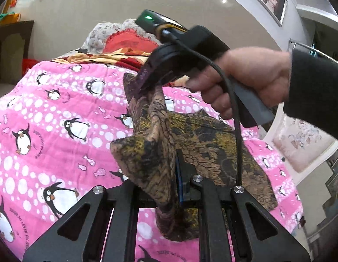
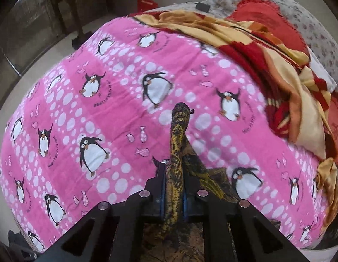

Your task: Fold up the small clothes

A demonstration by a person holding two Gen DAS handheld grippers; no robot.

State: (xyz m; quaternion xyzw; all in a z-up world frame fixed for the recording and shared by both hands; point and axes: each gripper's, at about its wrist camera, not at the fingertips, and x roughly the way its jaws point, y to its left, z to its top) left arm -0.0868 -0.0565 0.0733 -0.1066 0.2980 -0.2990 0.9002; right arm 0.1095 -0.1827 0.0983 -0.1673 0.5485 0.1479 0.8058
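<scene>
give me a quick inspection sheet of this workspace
surface: bed under a pink penguin sheet, lightly rumpled
job's things: one brown-and-gold patterned garment, lifted off the sheet, bunched between both grippers
clutter: red-and-yellow blanket heaped at the far end, against a grey floral pillow
grippers: left gripper shut on the garment's edge; right gripper shut on a gathered fold, held in a hand
cables: black cable looping from the right gripper down across the garment
surroundings: framed picture on the wall, dark wooden furniture beside the bed
</scene>
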